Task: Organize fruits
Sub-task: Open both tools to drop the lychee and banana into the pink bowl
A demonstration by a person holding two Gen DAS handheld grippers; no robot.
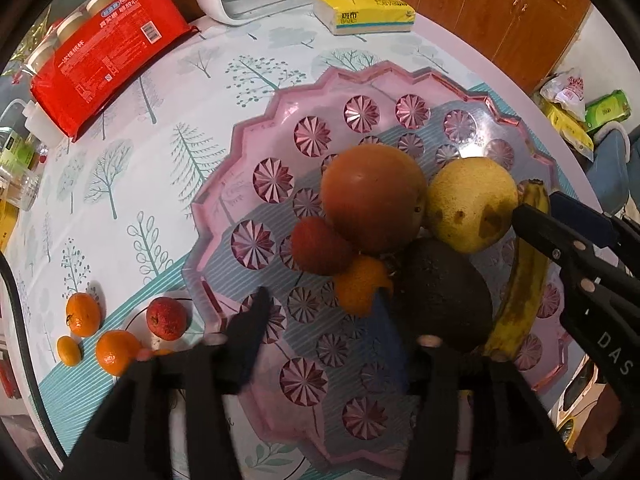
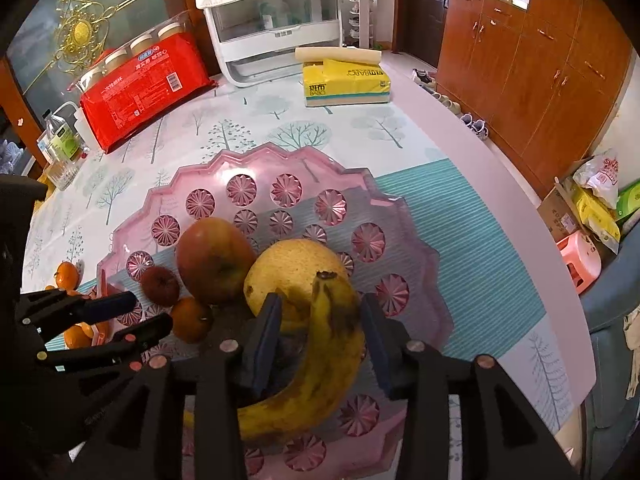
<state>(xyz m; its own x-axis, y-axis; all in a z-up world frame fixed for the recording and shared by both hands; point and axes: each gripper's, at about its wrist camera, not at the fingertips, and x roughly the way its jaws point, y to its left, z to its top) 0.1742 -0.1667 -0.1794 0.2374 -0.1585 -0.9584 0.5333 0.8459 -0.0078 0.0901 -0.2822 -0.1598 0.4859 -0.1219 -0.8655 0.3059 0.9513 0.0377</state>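
A pink plastic fruit tray point(image 1: 256, 132) point(image 2: 280, 164) holds an apple point(image 1: 374, 196) point(image 2: 214, 260), a yellow pear point(image 1: 470, 204) point(image 2: 292, 268), a banana point(image 1: 520, 276) point(image 2: 320, 356), a dark avocado point(image 1: 444, 292), a lychee point(image 1: 320, 246) point(image 2: 160, 286) and a small tangerine point(image 1: 360, 286) point(image 2: 192, 320). My left gripper point(image 1: 320, 312) is open over the tray's near side, beside the tangerine. My right gripper point(image 2: 320, 320) is open with its jaws on either side of the banana; it also shows in the left wrist view point(image 1: 540, 208). On the table left of the tray lie three tangerines point(image 1: 82, 314) and a lychee point(image 1: 166, 317).
A red pack of cups point(image 1: 108, 52) point(image 2: 144, 88), a yellow tissue pack point(image 1: 364, 10) point(image 2: 346, 84) and a white appliance point(image 2: 276, 28) stand at the table's far side. Bottles point(image 2: 60, 140) are at the left edge. Wooden cabinets point(image 2: 540, 64) are to the right.
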